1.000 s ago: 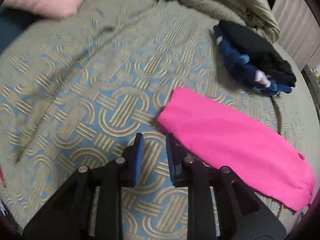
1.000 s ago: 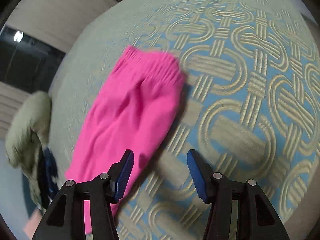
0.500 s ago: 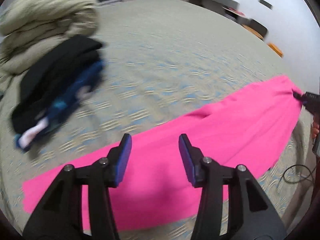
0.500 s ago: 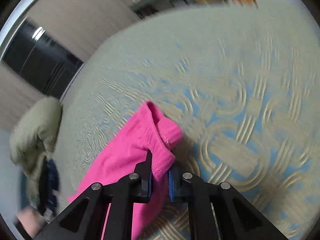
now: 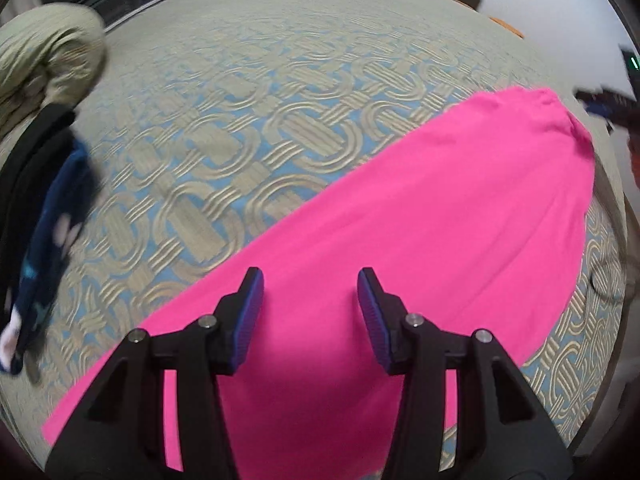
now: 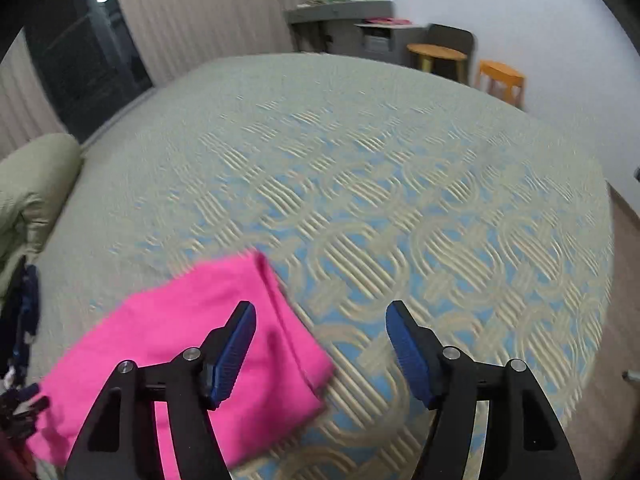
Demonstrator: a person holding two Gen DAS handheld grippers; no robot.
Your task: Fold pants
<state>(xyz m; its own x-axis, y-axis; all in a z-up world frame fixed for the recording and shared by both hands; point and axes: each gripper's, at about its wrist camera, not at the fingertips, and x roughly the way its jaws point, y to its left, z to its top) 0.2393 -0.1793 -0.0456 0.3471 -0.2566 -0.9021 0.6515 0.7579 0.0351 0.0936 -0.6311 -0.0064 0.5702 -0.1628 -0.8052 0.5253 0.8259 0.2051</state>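
Note:
The bright pink pants point(image 5: 420, 232) lie flat in a long strip on the patterned bed cover point(image 5: 280, 100), waistband end at the right. My left gripper point(image 5: 310, 312) is open and empty, hovering over the middle of the strip. In the right wrist view the waistband end of the pants point(image 6: 192, 340) lies flat at the lower left. My right gripper point(image 6: 320, 348) is open and empty above the waistband corner; its left finger is over the pink cloth, its right finger over bare cover. The right gripper also shows at the far right of the left wrist view point(image 5: 608, 104).
A pile of dark blue and black clothes point(image 5: 40, 208) lies at the left, below a rolled olive blanket point(image 5: 44, 64). A cable point(image 5: 608, 280) lies by the bed's right edge. A desk point(image 6: 348, 20) and wooden stools point(image 6: 500, 80) stand beyond the bed.
My right gripper was shut on the waistband half a second ago; it has let go and opened, and the waistband has dropped flat. My left gripper stayed open over the pants.

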